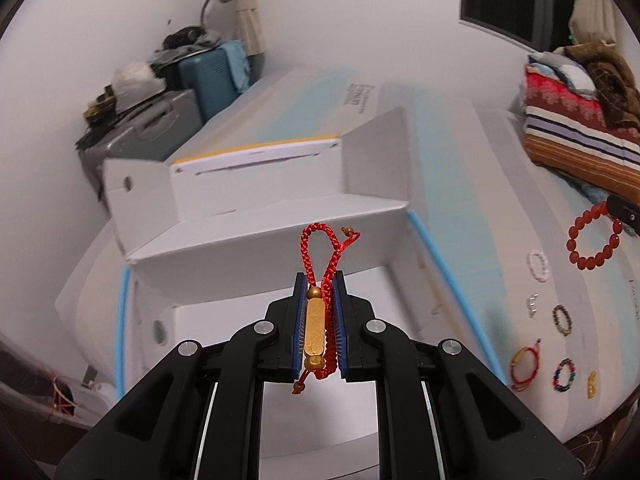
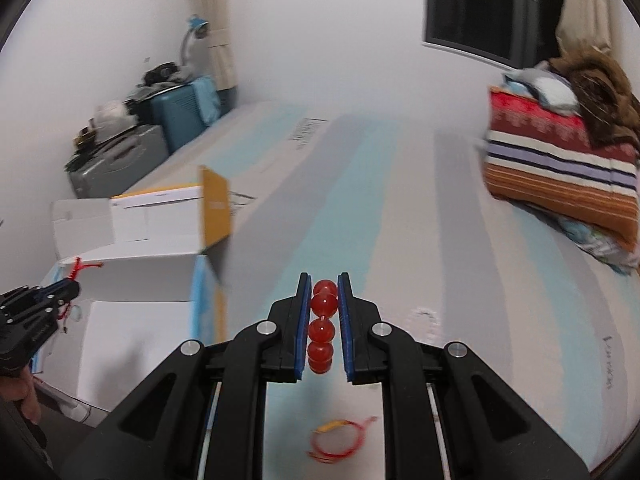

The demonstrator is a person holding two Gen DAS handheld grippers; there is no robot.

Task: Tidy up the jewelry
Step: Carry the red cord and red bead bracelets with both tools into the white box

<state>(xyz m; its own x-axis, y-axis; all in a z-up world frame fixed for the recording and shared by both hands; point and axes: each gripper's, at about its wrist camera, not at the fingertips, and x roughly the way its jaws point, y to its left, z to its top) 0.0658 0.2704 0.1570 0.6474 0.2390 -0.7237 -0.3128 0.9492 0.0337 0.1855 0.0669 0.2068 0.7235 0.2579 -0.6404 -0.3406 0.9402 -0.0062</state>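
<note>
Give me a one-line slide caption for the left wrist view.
Left gripper clamps a red cord bracelet with gold bar above the open white box; more bracelets lie at right.

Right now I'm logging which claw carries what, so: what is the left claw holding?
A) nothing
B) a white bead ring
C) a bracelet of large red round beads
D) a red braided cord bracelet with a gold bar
D: the left claw is closed on the red braided cord bracelet with a gold bar, over the open white cardboard box.

Both wrist views share box, perhaps.
</note>
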